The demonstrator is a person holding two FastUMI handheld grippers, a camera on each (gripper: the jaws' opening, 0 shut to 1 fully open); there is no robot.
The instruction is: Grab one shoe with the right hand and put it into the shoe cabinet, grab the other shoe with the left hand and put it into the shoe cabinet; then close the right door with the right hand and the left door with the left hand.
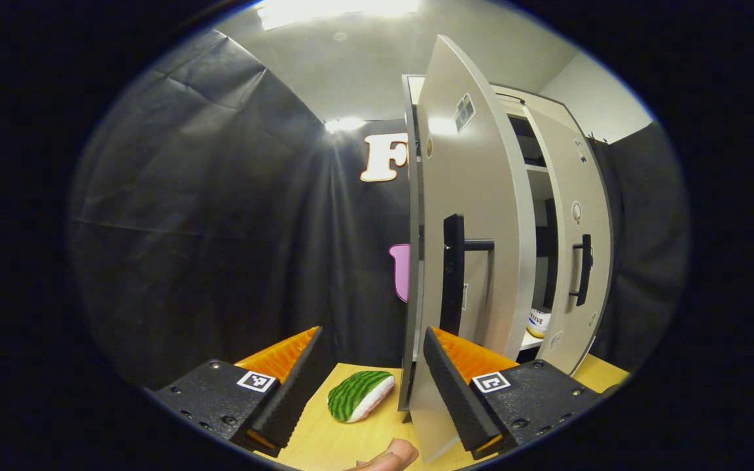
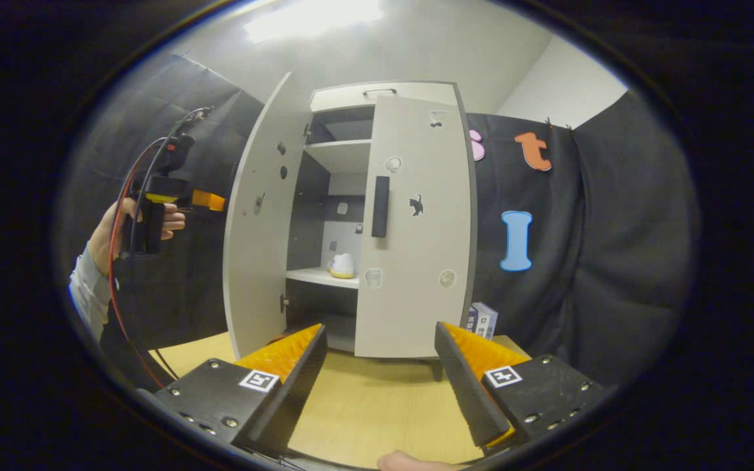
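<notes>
Nearest to us in the left gripper view, the left tongs [image 1: 370, 386] stood released, gripping nothing, their fingers spread above the bench [image 1: 324, 445]. Between those fingers, just ahead on the bench, lay a small green-striped object [image 1: 359, 395] with a pale underside; we could not tell what it was, and we took it for no shoe. The edge of the left door [image 1: 465, 216] rose just past the inner finger, swung well out, its black handle [image 1: 453, 275] level with our line of sight.

In the right gripper view the right tongs [image 2: 380, 373] were likewise released and empty, held back from the cabinet [image 2: 351, 222]. Ahead of them the right door [image 2: 416, 222] stood nearly shut, while the left door gaped to their far left, where a hand [image 2: 105, 239] held the left tongs up beside it. On the shelf [image 2: 321, 277] inside sat a pale rounded thing [image 2: 341, 265] with a yellow base, probably one shoe; the other we could not make out.

We judged the shoes stowed and the doors in hand. The risk was the left door: pushed from its thin edge, the open fingers could slip past it or straddle it, or shove the cabinet along the bench. The striped object sat close to the door's sweep and might snag it.
</notes>
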